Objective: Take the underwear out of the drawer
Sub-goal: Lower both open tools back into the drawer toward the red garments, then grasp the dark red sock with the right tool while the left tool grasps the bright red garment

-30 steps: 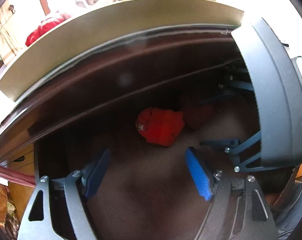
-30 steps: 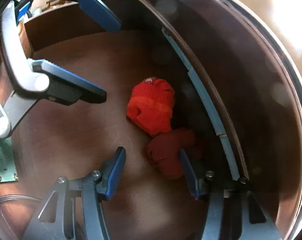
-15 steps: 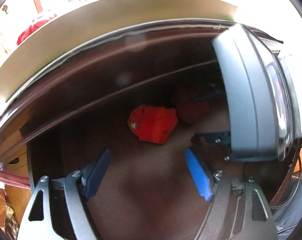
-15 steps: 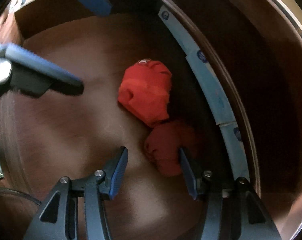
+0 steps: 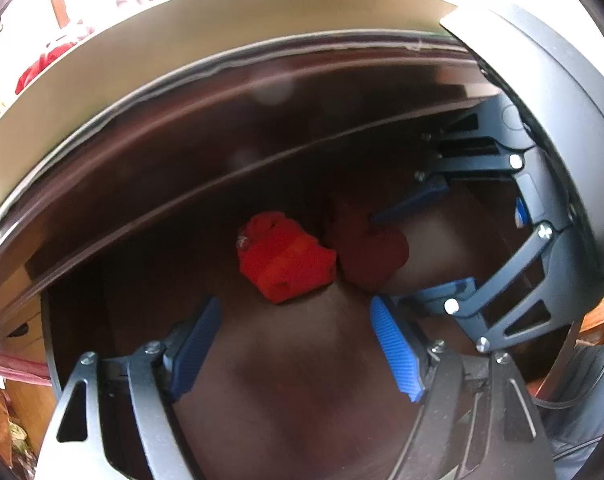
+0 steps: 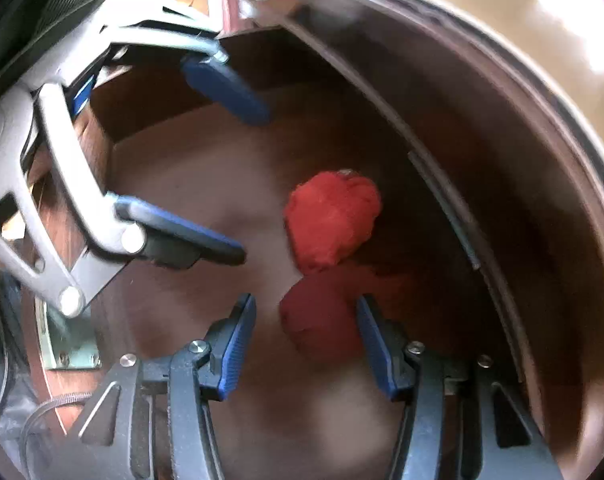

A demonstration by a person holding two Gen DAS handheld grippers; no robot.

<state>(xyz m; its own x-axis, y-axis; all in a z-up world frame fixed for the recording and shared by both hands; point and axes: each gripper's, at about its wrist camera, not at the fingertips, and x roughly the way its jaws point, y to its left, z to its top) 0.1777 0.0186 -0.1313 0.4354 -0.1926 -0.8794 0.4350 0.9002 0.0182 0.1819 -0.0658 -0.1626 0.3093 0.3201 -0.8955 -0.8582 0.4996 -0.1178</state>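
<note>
Two rolled pieces of underwear lie side by side on the brown drawer floor [image 5: 286, 384]: a bright orange-red one [image 5: 286, 266] and a darker red one [image 5: 367, 254]. My left gripper [image 5: 296, 346] is open, just short of the bright roll. My right gripper [image 6: 305, 340] is open, with its blue pads on either side of the dark red roll [image 6: 321, 320]. The bright roll [image 6: 331, 220] lies just beyond it. In the left wrist view the right gripper [image 5: 417, 244] comes in from the right. In the right wrist view the left gripper [image 6: 234, 176] comes in from the upper left.
The drawer's dark back wall [image 5: 222, 168] curves behind the rolls, under a pale cabinet top [image 5: 222, 32]. The drawer's side wall [image 6: 501, 200] runs close on the right of the right gripper. Clothes lie beyond the cabinet [image 5: 42, 64].
My right gripper has stayed around the dark red roll, its jaws still apart. My left gripper has moved a little closer to the bright roll.
</note>
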